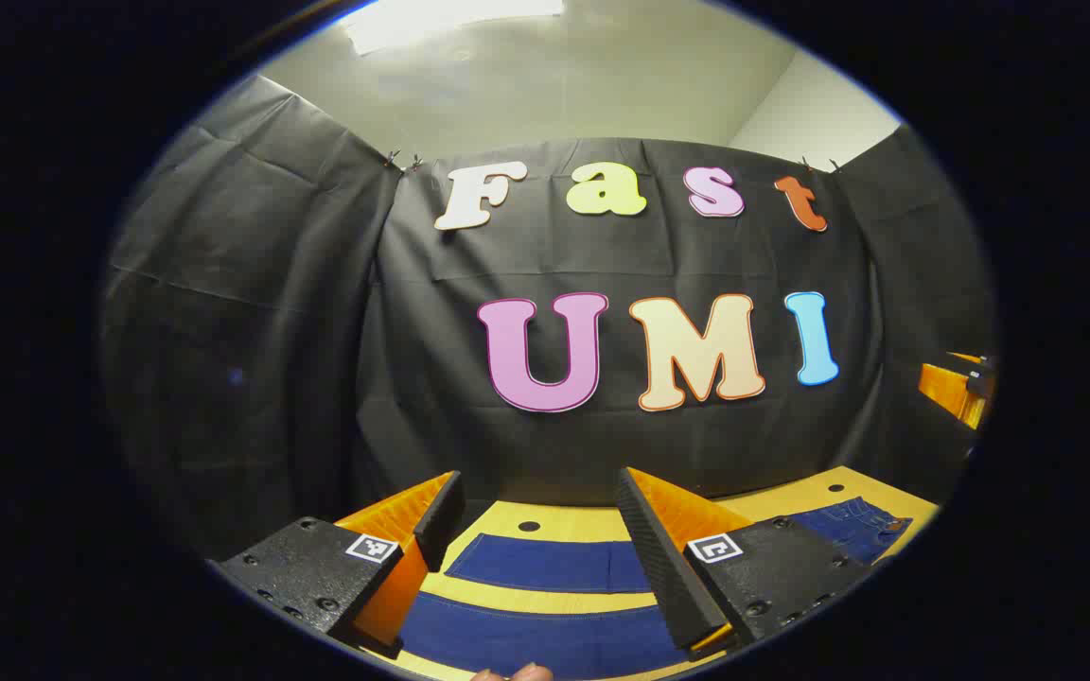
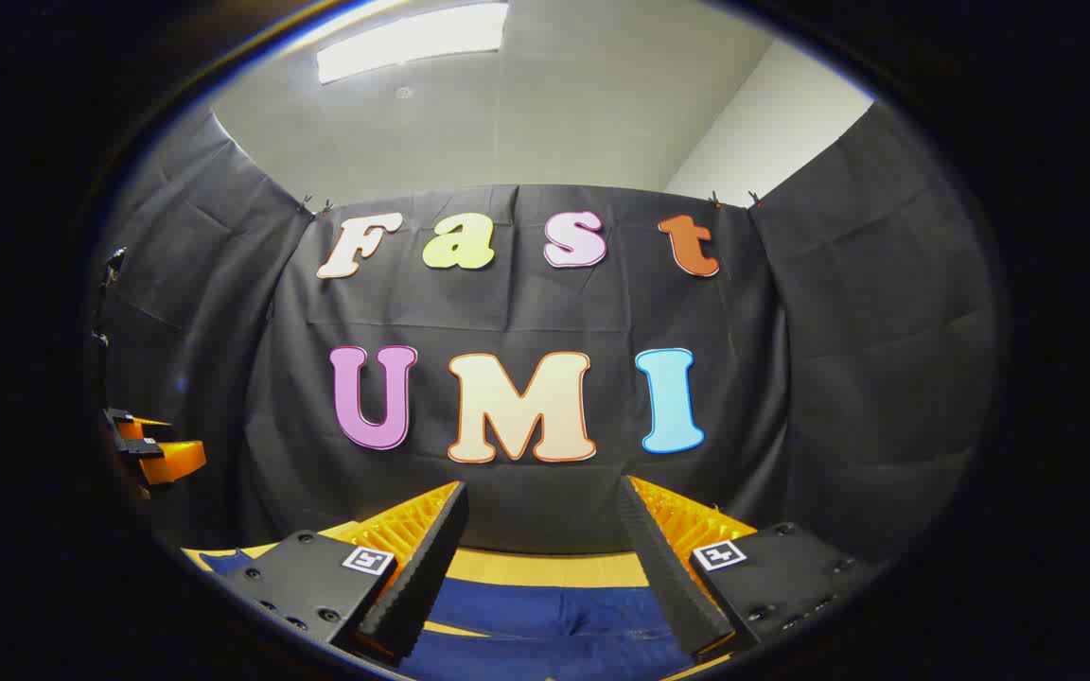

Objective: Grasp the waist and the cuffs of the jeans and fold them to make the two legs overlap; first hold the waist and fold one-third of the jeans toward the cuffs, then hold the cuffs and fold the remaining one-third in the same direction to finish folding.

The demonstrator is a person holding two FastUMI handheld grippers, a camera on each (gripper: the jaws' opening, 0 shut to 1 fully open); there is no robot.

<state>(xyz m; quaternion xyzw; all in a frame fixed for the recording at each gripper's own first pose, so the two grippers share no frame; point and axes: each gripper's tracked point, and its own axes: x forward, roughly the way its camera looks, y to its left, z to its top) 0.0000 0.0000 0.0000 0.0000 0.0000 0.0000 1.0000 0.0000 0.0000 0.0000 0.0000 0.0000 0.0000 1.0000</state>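
Note:
Dark blue jeans (image 1: pixel 545 566) lie flat on the yellow table (image 1: pixel 545 518), two leg strips running across below my left gripper (image 1: pixel 540 511), which is open and held above them with nothing between its fingers. The waist end with pockets (image 1: pixel 852 526) lies to the right in the left gripper view. In the right gripper view, the jeans (image 2: pixel 545 615) spread under my right gripper (image 2: pixel 540 515), also open and empty above the cloth. The right gripper (image 1: pixel 961 388) shows at the far right of the left gripper view; the left gripper (image 2: pixel 152 449) shows at the far left of the right gripper view.
Black cloth walls close the booth behind and on both sides of the table (image 2: pixel 545 567). A small dark hole (image 1: pixel 528 525) marks the tabletop near its far edge. A fingertip (image 1: pixel 517 672) shows at the bottom of the left gripper view.

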